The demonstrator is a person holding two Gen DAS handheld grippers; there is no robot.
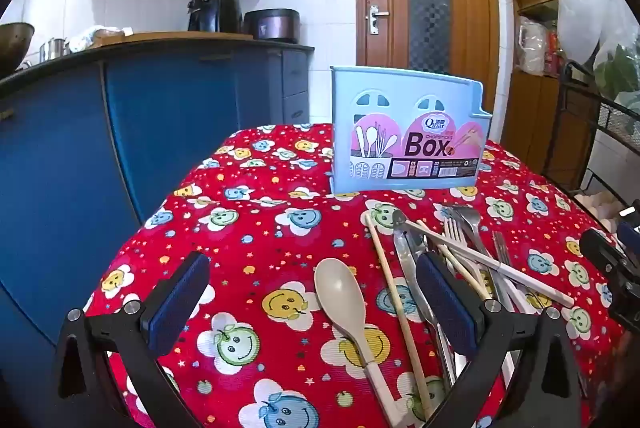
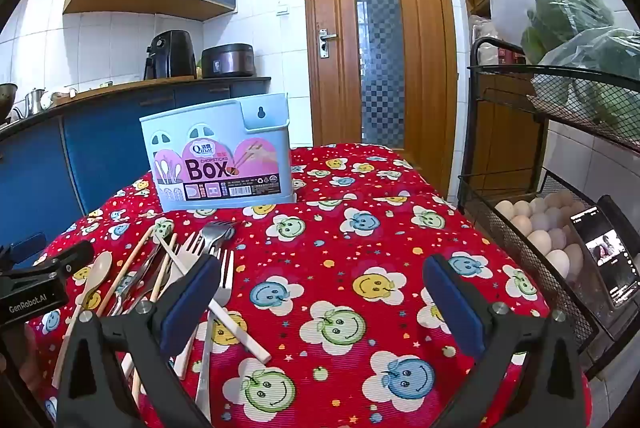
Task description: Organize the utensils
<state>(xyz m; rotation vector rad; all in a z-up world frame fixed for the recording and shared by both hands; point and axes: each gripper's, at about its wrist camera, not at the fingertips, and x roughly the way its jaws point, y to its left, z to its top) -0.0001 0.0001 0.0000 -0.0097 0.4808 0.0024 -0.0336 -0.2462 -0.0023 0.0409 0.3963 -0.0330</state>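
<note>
Table with red smiley-print cloth (image 1: 248, 228); pale blue chopsticks box (image 1: 404, 136) upright at the far side, apparently empty. Utensil pile lies loose near it: forks (image 2: 216, 240), chopsticks (image 1: 394, 292), beige spoon (image 1: 340, 296). Left gripper (image 1: 312, 304) and right gripper (image 2: 320, 302) both spread wide, holding nothing. Looks like step one: the next move calls for closing on one utensil, probably the spoon.

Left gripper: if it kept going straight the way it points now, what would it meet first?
Probably the beige spoon, lying on the red tablecloth between the open left gripper fingers. The blue chopstick box stands farther back; depth is hard to judge through the fisheye.
</note>
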